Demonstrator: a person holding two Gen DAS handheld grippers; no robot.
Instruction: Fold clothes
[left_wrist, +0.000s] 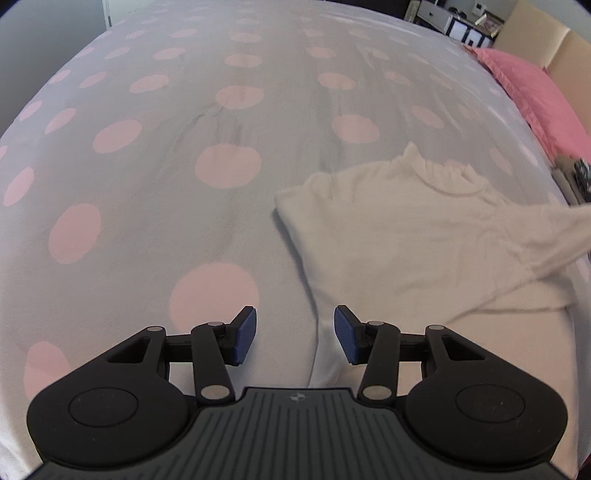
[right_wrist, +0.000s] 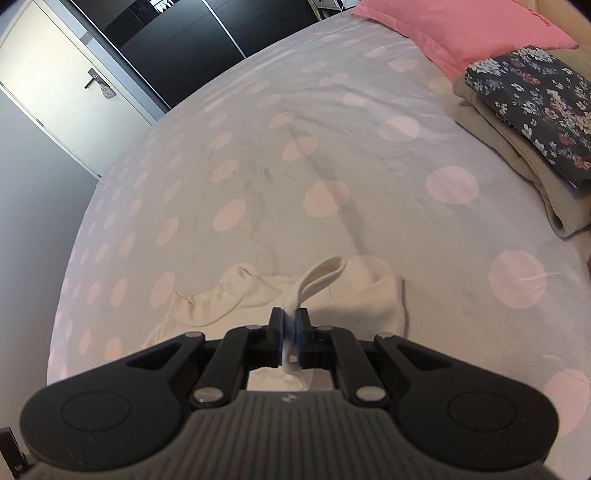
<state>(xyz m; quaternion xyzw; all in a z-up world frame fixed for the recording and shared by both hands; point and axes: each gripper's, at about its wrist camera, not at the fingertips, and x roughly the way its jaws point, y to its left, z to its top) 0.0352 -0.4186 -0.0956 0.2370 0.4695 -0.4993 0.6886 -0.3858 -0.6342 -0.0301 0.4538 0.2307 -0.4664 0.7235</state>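
Cream top (left_wrist: 417, 236) spread flat on the bed (left_wrist: 184, 147), on the grey cover with pink dots, collar toward the headboard end, near the side edge where the pink pillow (left_wrist: 532, 92) lies. One sleeve (left_wrist: 546, 236) drawn across the body, blurred. Left tool (left_wrist: 295, 332) above the cover just beside the top's lower edge, blue pads (left_wrist: 245, 334) apart, nothing between them. Right tool (right_wrist: 290, 332) clamped tight on a strip of the same cream fabric (right_wrist: 321, 278), a loop of it sticking out past the fingertips, rest of the garment heaped on the bed beneath. Folded beige cloth (right_wrist: 528, 162) with a dark floral piece (right_wrist: 535, 99) on top, stacked by the pillow toward the head of the bed.
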